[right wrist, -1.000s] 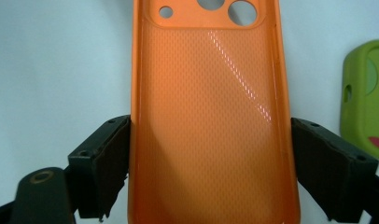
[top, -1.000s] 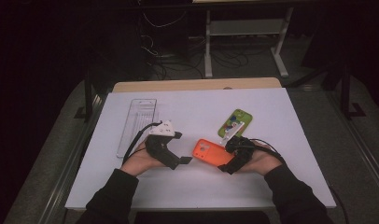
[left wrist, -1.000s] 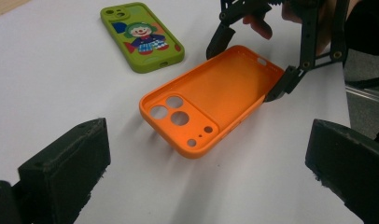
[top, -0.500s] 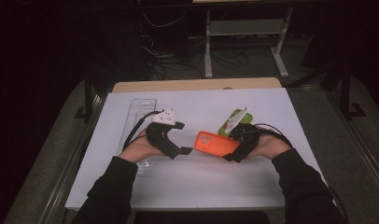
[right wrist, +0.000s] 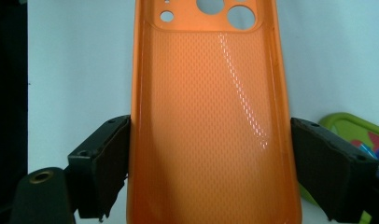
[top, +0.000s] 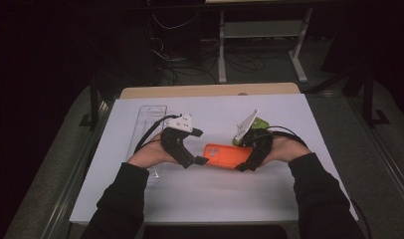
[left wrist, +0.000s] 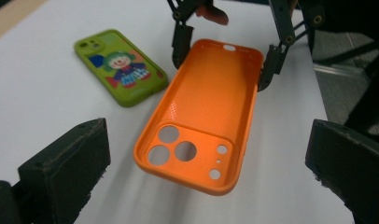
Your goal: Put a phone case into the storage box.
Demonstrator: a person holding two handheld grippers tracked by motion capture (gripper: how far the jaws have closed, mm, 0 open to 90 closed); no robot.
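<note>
Item count: phone cases, tray, grippers, work surface

Phone cases: two. One orange phone case at the centre of the table, with five round openings counted in its camera block, three large and two small; one green phone case printed with a clown figure, at 2 o'clock from the orange one in the high view. Clear plastic tray: one, at 10 o'clock from the orange case. Hand-held grippers: two, a left gripper and a right gripper, each with two black jaws. White table sheet: one.
</note>
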